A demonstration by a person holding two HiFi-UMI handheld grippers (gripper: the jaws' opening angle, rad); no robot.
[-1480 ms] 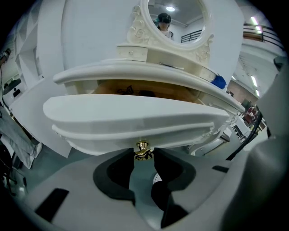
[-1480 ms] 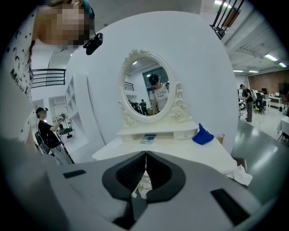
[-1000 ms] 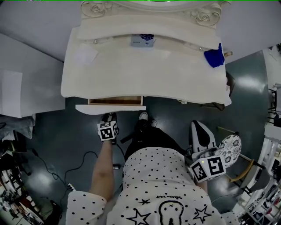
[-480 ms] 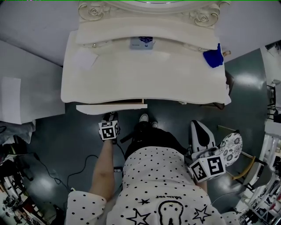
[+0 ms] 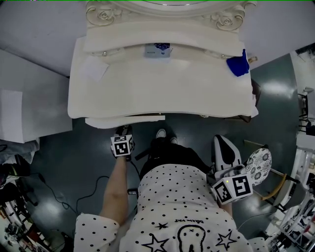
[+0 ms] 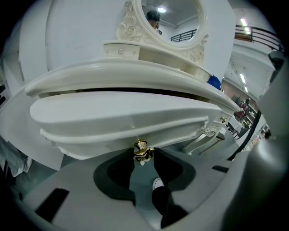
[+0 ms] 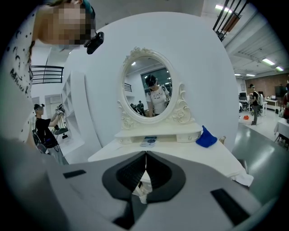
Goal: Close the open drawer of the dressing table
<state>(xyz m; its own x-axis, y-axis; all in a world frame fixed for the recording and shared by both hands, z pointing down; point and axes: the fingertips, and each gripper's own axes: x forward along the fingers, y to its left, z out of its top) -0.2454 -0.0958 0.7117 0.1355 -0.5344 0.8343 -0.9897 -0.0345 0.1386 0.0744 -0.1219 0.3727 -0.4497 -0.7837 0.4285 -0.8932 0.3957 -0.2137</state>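
Left tongs [image 6: 142, 154] clamp the gold knob [image 6: 141, 147] of the nearly closed drawer [image 6: 122, 122].

Bright overhead indoor light, sharp focus; both gripper views bulge with dark corners.

Head view: cream drawer [image 5: 125, 119] mostly hidden under cream counter [image 5: 162, 88]. Top edge cuts carved oval mirror frame [image 5: 101, 12]. Print on blue-white card [image 5: 157, 49] unreadable.

The dressing table [image 5: 162, 91] has smooth, glossy cream paint; its drawer knob [image 6: 141, 148] is polished gold-coloured metal. The blue cloth [image 5: 238, 64] looks soft and matt. The dark floor [image 5: 64, 147] is smooth, faintly shiny.
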